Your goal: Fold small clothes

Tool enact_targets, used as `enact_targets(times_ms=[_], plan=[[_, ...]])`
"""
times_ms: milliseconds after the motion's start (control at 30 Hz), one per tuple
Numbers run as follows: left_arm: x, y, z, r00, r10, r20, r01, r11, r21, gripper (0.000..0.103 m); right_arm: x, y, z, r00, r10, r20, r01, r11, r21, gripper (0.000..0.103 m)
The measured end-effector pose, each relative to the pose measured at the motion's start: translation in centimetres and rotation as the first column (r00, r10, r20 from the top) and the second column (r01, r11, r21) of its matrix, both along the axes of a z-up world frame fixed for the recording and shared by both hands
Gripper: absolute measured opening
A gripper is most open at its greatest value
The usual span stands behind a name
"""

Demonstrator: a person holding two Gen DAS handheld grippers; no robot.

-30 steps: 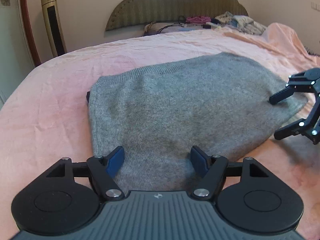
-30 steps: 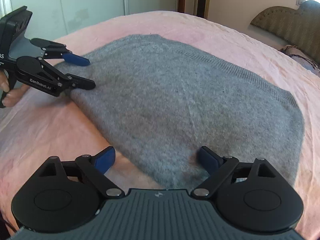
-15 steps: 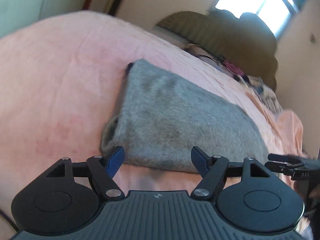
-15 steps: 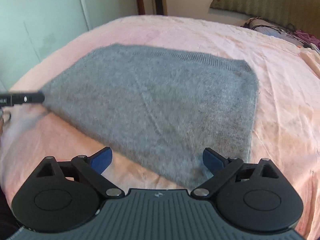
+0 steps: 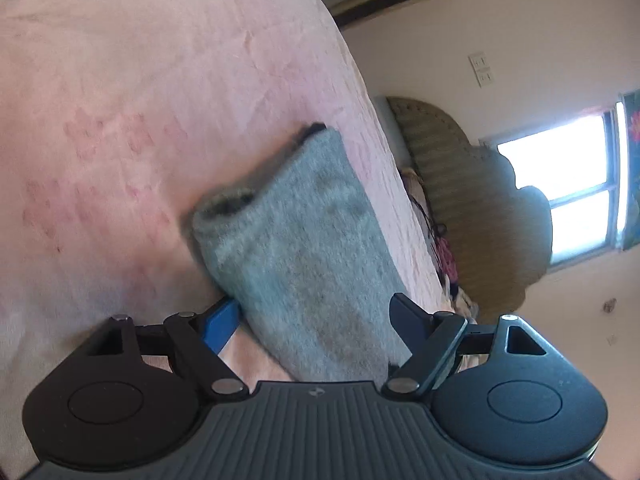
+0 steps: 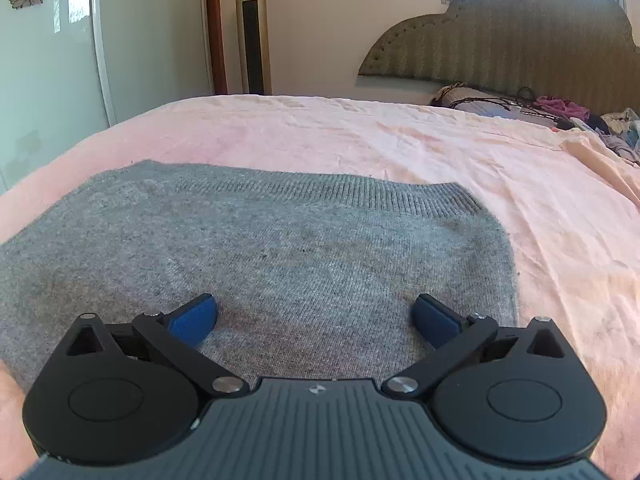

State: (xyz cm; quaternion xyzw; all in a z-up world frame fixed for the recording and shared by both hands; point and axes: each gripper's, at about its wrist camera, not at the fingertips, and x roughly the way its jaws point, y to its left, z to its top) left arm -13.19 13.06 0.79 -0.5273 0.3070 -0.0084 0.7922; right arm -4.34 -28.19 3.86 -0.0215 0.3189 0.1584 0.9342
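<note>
Grey sweater [image 6: 280, 248] lies flat on the pink bedsheet [image 6: 520, 184]. Right gripper [image 6: 314, 316]: jaws just opening, spread wide over the knit, gripping nothing. Left gripper [image 5: 316, 316]: jaws also just opening, straddling the sweater's folded edge [image 5: 304, 264], unclamped.

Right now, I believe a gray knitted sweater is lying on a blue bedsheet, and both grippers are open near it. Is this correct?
Not quite: the bedsheet is pink, not blue, as the right wrist view shows clearly. The rest holds: the gray knitted sweater lies on it, and the left gripper and right gripper are both open near it.
</note>
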Motion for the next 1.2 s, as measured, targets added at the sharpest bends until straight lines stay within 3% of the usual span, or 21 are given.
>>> enact_targets(times_ms=[133,200,267,333,400,467,533,600,700,767,833,900,967,1067,1100,1133,1200], plan=[[1.4,-0.1,0.2,0.997,0.07,-0.025,-0.07,0.997,0.023,0.08,-0.1,0.0,0.0,1.0,0.0,-0.002,0.0,1.0,0.0,0.103],[1.6,-0.8,0.5,0.997,0.071,-0.026,-0.069,0.994,0.091,0.059,-0.2,-0.2,0.0,1.0,0.001,-0.001,-0.001,1.0,-0.003,0.103],[2.4,-1.6,0.5,0.996,0.058,-0.069,-0.044,0.982,0.186,0.023,0.0,-0.1,0.0,1.0,0.001,-0.002,-0.001,1.0,0.001,0.103],[2.5,-1.9,0.4,0.992,0.069,-0.104,-0.039,0.964,0.264,0.01,0.1,0.0,-0.1,1.0,0.001,-0.002,-0.001,1.0,0.004,0.103],[2.1,-2.5,1.1,0.995,0.051,-0.083,-0.021,0.946,0.325,0.006,0.3,-0.1,0.1,1.0,0.0,-0.006,0.0,1.0,0.011,0.103],[1.6,-4.2,2.9,1.0,-0.009,-0.016,0.016,0.885,0.466,0.006,0.5,-0.6,1.1,0.999,-0.019,-0.04,0.022,0.997,0.076,0.103],[0.9,-6.8,4.6,0.992,-0.103,0.071,0.04,0.802,0.597,0.005,1.2,-1.7,2.8,0.994,0.002,-0.107,0.026,0.965,0.26,0.103],[0.3,-9.8,5.7,0.967,-0.225,0.12,0.079,0.712,0.698,0.005,2.8,-1.8,4.1,0.978,0.115,-0.177,-0.018,0.88,0.474,0.103],[-0.1,-13.6,5.5,0.926,-0.366,0.091,0.154,0.586,0.796,0.006,6.0,1.1,4.7,0.906,0.332,-0.261,-0.1,0.769,0.631,0.103],[-0.3,-14.7,5.0,0.915,-0.4,0.063,0.177,0.534,0.827,0.006,8.0,4.0,4.6,0.85,0.437,-0.295,-0.156,0.743,0.651,0.103],[-0.4,-15.2,4.6,0.909,-0.415,0.043,0.186,0.495,0.848,0.006,9.9,7.2,4.0,0.79,0.503,-0.35,-0.184,0.74,0.647,0.103],[-0.8,-15.5,4.5,0.901,-0.431,0.036,0.185,0.46,0.868,0.006,11.2,9.7,3.2,0.76,0.513,-0.4,-0.179,0.756,0.629,0.103],[-1.1,-15.8,4.5,0.894,-0.448,0.025,0.193,0.434,0.88,0.006,11.9,11.8,2.9,0.751,0.51,-0.418,-0.21,0.786,0.581,0.099],[-0.6,-16.3,4.2,0.881,-0.473,0.004,0.211,0.401,0.892,0.006,12.1,14.0,2.5,0.756,0.494,-0.43,-0.265,0.831,0.489,0.083],[-0.3,-16.6,4.1,0.877,-0.481,-0.001,0.216,0.393,0.894,0.006,12.2,14.3,2.4,0.761,0.491,-0.424,-0.28,0.838,0.468,0.07],[-0.2,-16.7,4.0,0.873,-0.488,-0.003,0.221,0.39,0.894,0.006,12.2,14.5,2.3,0.77,0.489,-0.41,-0.299,0.845,0.444,0.047],[0.5,-17.7,4.1,0.857,-0.515,-0.005,0.238,0.388,0.89,0.006,12.3,13.9,2.2,0.777,0.487,-0.398,-0.31,0.847,0.431,0.024]])
